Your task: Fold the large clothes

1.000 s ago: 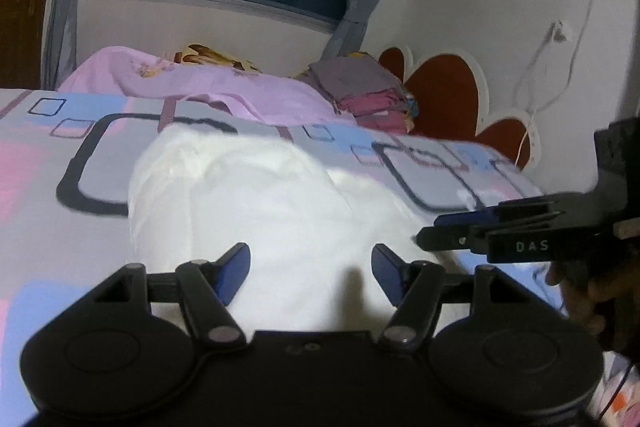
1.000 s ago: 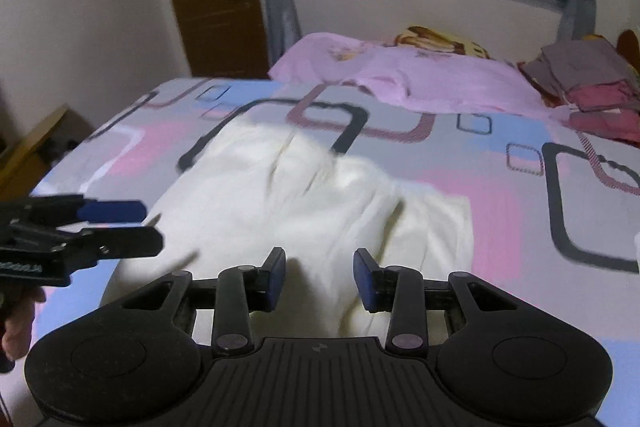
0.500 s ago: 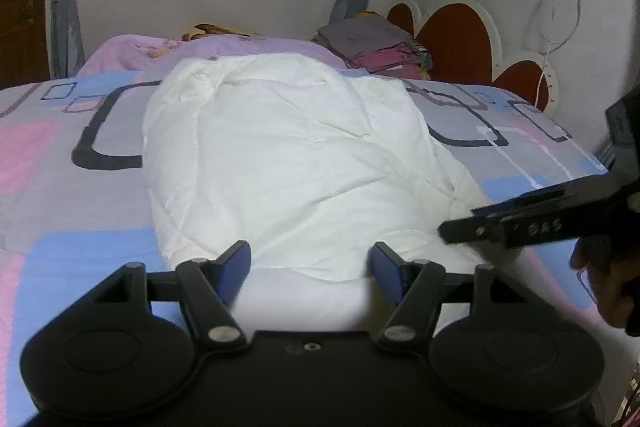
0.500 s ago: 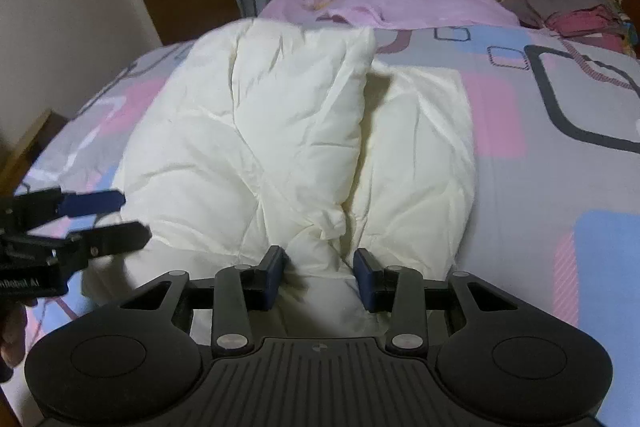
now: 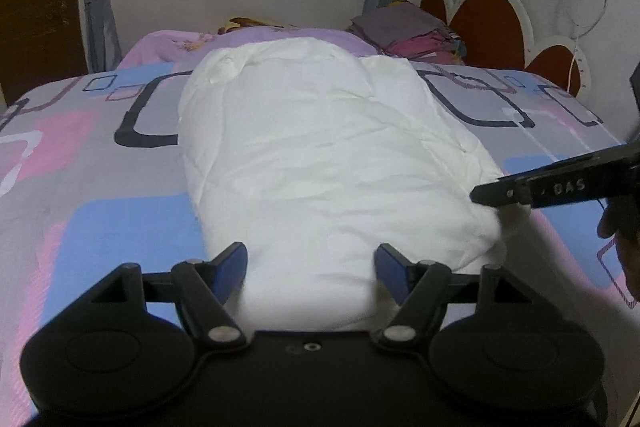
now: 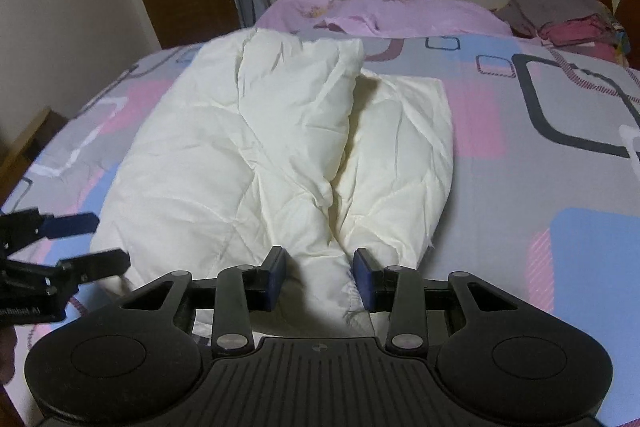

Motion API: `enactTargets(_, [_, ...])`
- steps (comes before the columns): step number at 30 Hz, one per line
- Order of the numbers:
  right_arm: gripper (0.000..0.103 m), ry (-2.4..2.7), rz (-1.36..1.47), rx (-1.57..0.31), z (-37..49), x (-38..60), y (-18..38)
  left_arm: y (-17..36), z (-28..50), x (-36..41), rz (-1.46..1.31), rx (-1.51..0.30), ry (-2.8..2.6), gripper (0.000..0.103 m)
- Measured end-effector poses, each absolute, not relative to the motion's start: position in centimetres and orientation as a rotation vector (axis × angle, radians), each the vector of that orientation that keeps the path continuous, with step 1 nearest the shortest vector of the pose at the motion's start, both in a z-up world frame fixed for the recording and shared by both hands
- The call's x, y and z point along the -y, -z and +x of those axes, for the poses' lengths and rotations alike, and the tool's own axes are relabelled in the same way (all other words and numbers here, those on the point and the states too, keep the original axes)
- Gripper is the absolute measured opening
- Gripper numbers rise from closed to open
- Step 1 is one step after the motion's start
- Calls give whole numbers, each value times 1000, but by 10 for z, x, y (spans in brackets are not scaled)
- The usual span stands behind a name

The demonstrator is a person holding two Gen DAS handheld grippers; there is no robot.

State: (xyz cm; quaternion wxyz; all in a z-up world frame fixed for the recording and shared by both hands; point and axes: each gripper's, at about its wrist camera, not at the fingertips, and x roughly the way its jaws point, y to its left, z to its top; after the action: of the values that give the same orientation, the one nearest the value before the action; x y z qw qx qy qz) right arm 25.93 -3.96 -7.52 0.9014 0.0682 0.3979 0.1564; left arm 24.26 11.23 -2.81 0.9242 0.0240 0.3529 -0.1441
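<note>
A large white padded garment (image 5: 320, 155) lies folded lengthwise on the patterned bed, running away from me; it also shows in the right wrist view (image 6: 260, 155), with one layer lapped over another. My left gripper (image 5: 311, 269) is open, its blue pads either side of the garment's near end. My right gripper (image 6: 319, 277) is open, its pads astride the near edge of the fabric. Each gripper shows from the side in the other's view: the right one (image 5: 560, 187) at the garment's right edge, the left one (image 6: 80, 243) at its left edge.
The bed sheet (image 5: 100, 187) has pink, blue and grey squares. A lilac cloth (image 6: 380, 15) lies across the far end. A stack of folded clothes (image 5: 412, 31) sits at the far right by the red headboard (image 5: 488, 23). Window and curtains are behind.
Both grippers have dropped from above to the garment's near end. The garment has come down and now lies flat along the bed. Both stayed open.
</note>
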Motion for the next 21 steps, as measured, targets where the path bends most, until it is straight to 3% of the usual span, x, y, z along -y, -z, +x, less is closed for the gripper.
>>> enactTargets(12, [38,-324,153,-663,131,80,12,-12,152,-82,42,-633,267,70])
enactTargets(18, [38,-299,150,-616,60,96,-17,-51,78,-69,18,-553,203,90])
enactTargets(20, [67,-284,157,-600,38,101,-23,-61,52,-65,28,-512,165,97])
enactTargets(21, [100,-272,159,-581,27,104,-26,-65,41,-64,23,-497,145,99])
